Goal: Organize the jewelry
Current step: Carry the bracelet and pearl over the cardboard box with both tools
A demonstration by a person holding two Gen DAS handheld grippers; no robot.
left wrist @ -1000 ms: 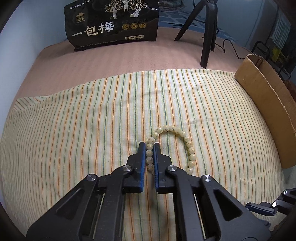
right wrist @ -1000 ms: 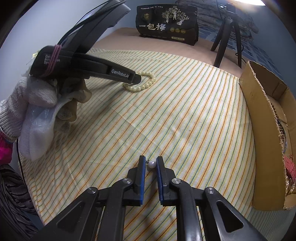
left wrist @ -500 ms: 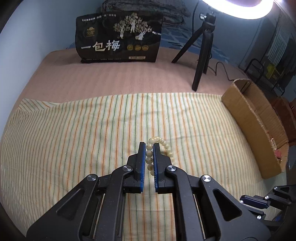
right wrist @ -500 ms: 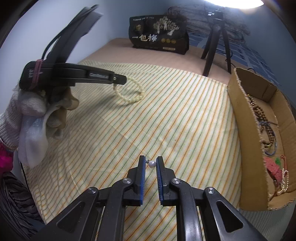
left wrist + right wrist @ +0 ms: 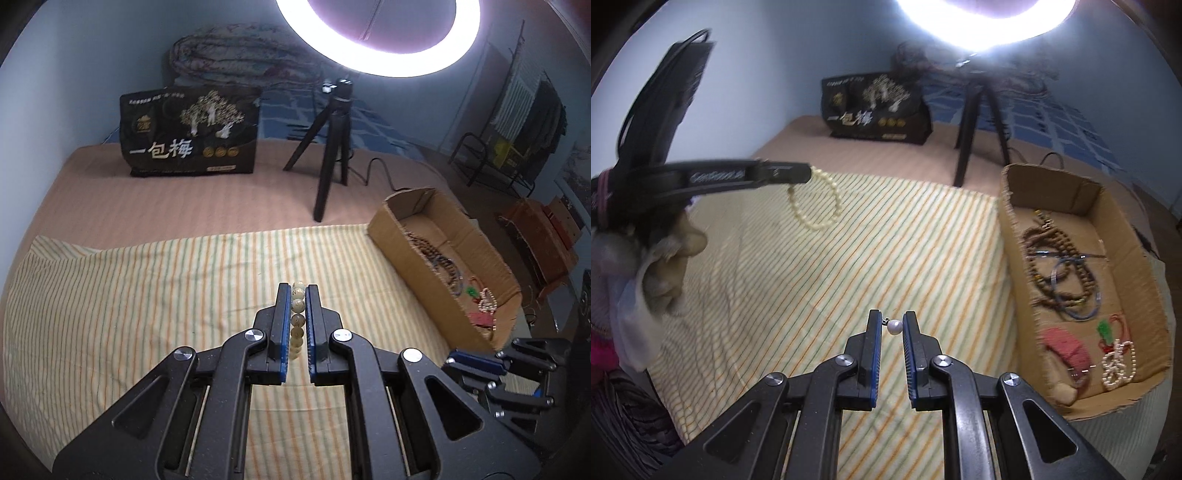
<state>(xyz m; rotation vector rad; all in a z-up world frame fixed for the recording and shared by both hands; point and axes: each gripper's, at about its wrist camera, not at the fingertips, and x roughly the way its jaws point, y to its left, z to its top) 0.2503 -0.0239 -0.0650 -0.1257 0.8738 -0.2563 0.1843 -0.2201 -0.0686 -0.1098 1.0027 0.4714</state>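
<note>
My left gripper is shut on a pale bead bracelet, lifted off the striped cloth. In the right wrist view that bracelet hangs as a loop from the left gripper, held by a gloved hand. My right gripper is shut on a small white pearl piece with a tiny dark clasp, above the cloth. An open cardboard box stands to the right, holding brown bead strings, a blue cord, a red item and pearls. In the left wrist view the right gripper shows at the lower right.
A black printed bag stands at the back of the bed. A black tripod with a ring light stands behind the cloth, its cable trailing right. A rolled quilt lies against the far wall.
Both grippers have risen and tilted up. The bracelet has left the cloth and now hangs from the left gripper. The pearl piece has stayed between the right gripper's pads.
</note>
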